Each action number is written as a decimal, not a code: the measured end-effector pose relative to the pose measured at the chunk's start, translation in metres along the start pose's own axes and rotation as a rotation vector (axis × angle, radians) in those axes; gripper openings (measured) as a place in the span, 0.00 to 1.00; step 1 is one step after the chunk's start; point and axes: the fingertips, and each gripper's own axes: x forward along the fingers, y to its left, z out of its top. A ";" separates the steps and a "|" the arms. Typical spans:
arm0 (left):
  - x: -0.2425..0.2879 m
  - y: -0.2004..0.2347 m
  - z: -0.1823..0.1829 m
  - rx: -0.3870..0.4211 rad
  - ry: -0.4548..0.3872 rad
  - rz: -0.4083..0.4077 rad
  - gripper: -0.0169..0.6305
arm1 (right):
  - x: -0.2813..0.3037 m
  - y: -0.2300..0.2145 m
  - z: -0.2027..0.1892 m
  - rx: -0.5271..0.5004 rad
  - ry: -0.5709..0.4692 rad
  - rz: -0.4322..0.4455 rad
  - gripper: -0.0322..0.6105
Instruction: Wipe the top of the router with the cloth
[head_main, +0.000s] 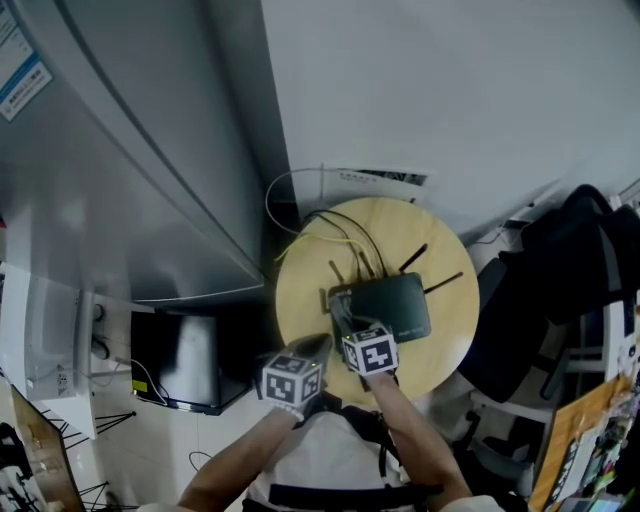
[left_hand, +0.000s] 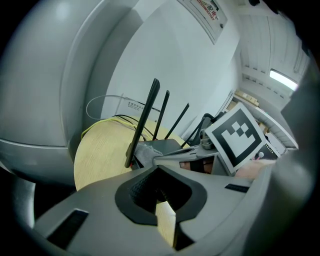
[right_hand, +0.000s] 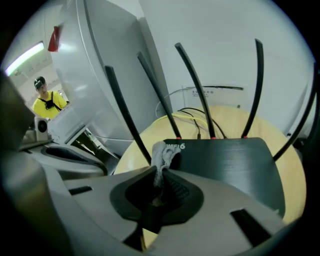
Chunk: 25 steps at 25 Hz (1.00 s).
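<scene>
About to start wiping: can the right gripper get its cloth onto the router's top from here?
Probably yes. The right gripper, shut on the cloth, sits at the router's near left corner, and the dark top ahead lies bare. Only the antennas at the back and left edges could hinder strokes.

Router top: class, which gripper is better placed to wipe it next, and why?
Right. The right gripper holds the cloth at the router's corner; the left gripper is shut on nothing.
</scene>
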 end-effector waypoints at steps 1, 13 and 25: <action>0.000 0.000 0.000 0.002 0.002 0.000 0.02 | -0.002 0.003 0.001 0.009 -0.007 0.011 0.10; 0.008 -0.003 0.000 0.020 0.023 -0.018 0.02 | -0.013 -0.004 -0.025 0.077 0.009 0.003 0.10; 0.023 -0.027 -0.001 0.069 0.060 -0.082 0.02 | -0.048 -0.082 -0.035 0.157 -0.018 -0.156 0.10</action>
